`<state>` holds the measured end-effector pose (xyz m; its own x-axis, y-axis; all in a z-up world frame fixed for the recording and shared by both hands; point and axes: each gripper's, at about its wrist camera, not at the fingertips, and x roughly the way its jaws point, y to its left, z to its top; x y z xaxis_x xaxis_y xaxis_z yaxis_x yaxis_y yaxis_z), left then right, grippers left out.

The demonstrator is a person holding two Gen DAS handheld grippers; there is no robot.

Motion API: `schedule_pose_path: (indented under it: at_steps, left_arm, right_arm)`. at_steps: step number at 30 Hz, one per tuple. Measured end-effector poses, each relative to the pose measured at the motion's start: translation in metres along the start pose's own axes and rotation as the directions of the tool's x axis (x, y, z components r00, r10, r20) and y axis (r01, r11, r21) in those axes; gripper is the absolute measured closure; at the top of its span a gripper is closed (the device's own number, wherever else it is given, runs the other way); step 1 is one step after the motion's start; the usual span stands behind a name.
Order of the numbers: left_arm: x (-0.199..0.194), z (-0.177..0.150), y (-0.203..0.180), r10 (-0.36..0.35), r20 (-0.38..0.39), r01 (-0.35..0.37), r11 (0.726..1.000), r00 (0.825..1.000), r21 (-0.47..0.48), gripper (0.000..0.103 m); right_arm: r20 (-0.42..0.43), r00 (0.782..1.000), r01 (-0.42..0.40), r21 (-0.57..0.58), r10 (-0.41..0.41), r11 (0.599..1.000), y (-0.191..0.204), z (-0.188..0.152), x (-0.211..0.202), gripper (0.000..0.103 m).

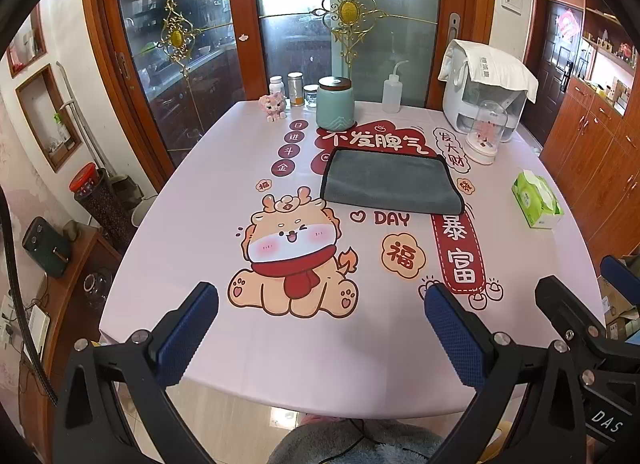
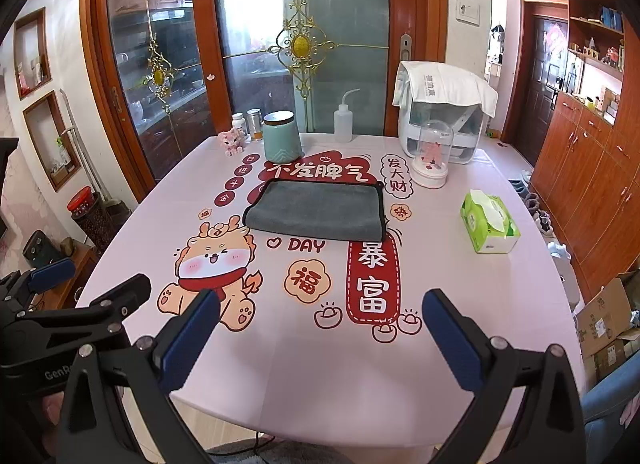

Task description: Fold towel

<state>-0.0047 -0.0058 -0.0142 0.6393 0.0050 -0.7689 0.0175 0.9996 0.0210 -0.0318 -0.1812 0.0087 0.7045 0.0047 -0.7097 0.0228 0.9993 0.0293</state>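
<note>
Towel (image 1: 390,181) lies flat in the middle of the frame, on the pink worktop (image 1: 280,344). Our left tongs (image 1: 320,332) and right tongs (image 2: 320,338) are wide apart, holding nothing. We should pinch two corners together gently.

We are in a home dining room: a table (image 1: 200,203) under a pink cartoon-dragon cloth, wood-framed glass doors (image 1: 180,43) showing a kitchen counter behind, wooden cabinets (image 2: 580,183) with open shelves of knick-knacks, shoes (image 2: 536,203) by the entrance door, and a tissue pack (image 2: 488,223) beside jars.
</note>
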Motion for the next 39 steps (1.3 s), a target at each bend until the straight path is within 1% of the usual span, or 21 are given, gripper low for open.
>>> schedule_pose_path:
  at_steps: [10,24,39]
  left_arm:
    - [0.0003,-0.0028,-0.0014,0.000,-0.003,0.000,1.000,1.000,0.003,0.000]
    - [0.0009,-0.0088,-0.0015,0.002,-0.013,-0.002,1.000,1.000,0.008,0.000]
    - [0.0018,-0.0074,0.0034,0.000,-0.017,0.000,1.000,1.000,0.011,0.000]
  right_arm:
    - [-0.005,1.000,0.005,0.006,-0.005,1.000,-0.0011,-0.0075,-0.0006,0.001]
    - [-0.012,1.000,0.005,0.009,-0.005,1.000,-0.0003,-0.0072,0.0001,0.001]
    - [-0.013,1.000,0.006,0.003,-0.006,1.000,0.0036,-0.0085,0.0010,0.001]
